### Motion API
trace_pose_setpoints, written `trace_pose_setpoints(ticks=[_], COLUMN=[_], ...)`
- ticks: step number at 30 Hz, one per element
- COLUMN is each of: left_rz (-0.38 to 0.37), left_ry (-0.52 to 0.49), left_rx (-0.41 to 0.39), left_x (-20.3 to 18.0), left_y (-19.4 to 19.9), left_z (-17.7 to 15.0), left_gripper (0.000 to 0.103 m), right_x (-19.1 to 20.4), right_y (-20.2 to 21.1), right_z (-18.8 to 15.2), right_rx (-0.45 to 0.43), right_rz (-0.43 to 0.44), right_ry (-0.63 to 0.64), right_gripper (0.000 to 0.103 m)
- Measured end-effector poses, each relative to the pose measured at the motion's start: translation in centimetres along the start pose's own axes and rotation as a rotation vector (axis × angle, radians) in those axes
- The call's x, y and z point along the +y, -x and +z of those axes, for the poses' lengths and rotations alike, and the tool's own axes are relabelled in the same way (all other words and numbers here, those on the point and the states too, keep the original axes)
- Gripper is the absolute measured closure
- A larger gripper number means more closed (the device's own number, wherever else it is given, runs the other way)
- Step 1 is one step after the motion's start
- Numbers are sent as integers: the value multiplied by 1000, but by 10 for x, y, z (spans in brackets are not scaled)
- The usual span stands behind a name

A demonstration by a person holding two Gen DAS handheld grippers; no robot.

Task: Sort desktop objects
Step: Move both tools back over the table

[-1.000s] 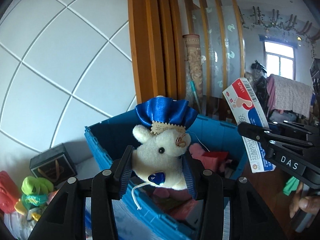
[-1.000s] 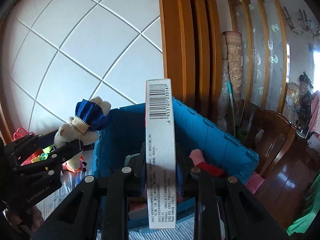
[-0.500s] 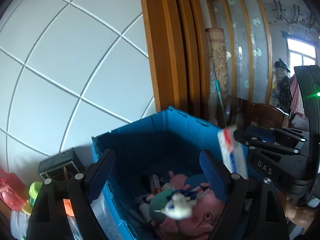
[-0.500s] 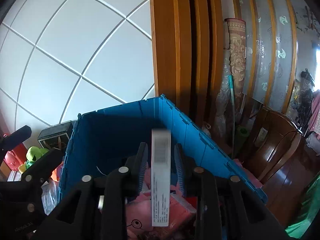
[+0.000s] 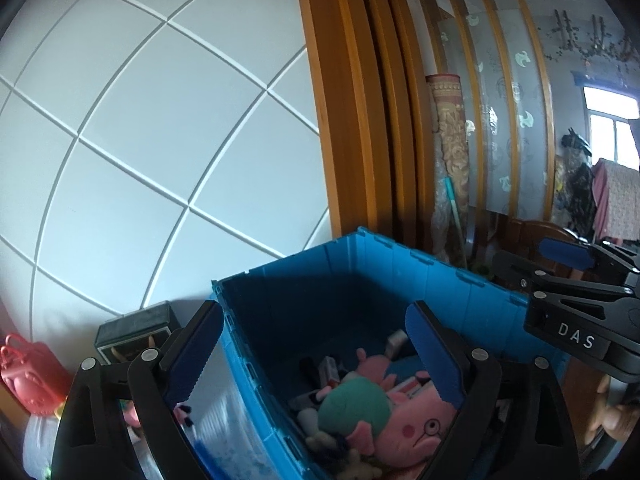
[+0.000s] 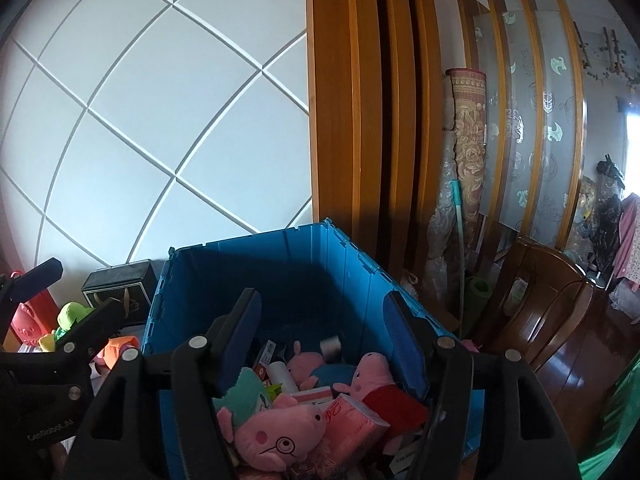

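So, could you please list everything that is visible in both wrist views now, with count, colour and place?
crate: one, blue, open top, in front of both grippers
pig plush toys: at least three, pink, inside the crate
packet: one, pink, in the crate beside the pigs
small boxes: a few, white and red, deeper in the crate; exact count unclear
dark box: one, black, left of the crate by the wall
toys: several, green, orange, red, far left outside the crate
rolled mat: one, patterned, upright by the wooden frame
left gripper: black with blue pads, jaws opening, nothing between them
right gripper: same, jaws opening, empty
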State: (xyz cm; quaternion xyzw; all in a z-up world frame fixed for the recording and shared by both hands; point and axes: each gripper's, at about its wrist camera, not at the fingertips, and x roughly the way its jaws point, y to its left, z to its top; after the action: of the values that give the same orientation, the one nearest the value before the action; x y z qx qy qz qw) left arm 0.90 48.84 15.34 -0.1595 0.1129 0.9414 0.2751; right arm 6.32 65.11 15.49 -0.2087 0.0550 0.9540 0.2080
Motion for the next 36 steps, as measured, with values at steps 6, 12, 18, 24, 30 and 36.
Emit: trace_pose_setpoints(ticks=[6,12,18,24,30,36], left_rz=[26,61,96,139,217,264], left_ry=[-1,27,52,46,32,21], left_rx=[-24,-8,18,46,63,110], left_x=[13,49,100,168,251,311], left_y=[31,55,83,125,176,208], left_z=[-26,-56,-90,-134,-182,-234], left_gripper=[9,8,8,8,8,7], right_x=[16,52,108,184,262,326], right_y=[35,72,105,132,144,138], right_z=[-27,-53,-79,-117,-166,-229], right_rx=[-34,-68,-86,-59,12,129], right_rz=[25,78,125,197,282,310], right_ry=[3,7,44,98,116,154], right_gripper=[39,39,39,38,38,38])
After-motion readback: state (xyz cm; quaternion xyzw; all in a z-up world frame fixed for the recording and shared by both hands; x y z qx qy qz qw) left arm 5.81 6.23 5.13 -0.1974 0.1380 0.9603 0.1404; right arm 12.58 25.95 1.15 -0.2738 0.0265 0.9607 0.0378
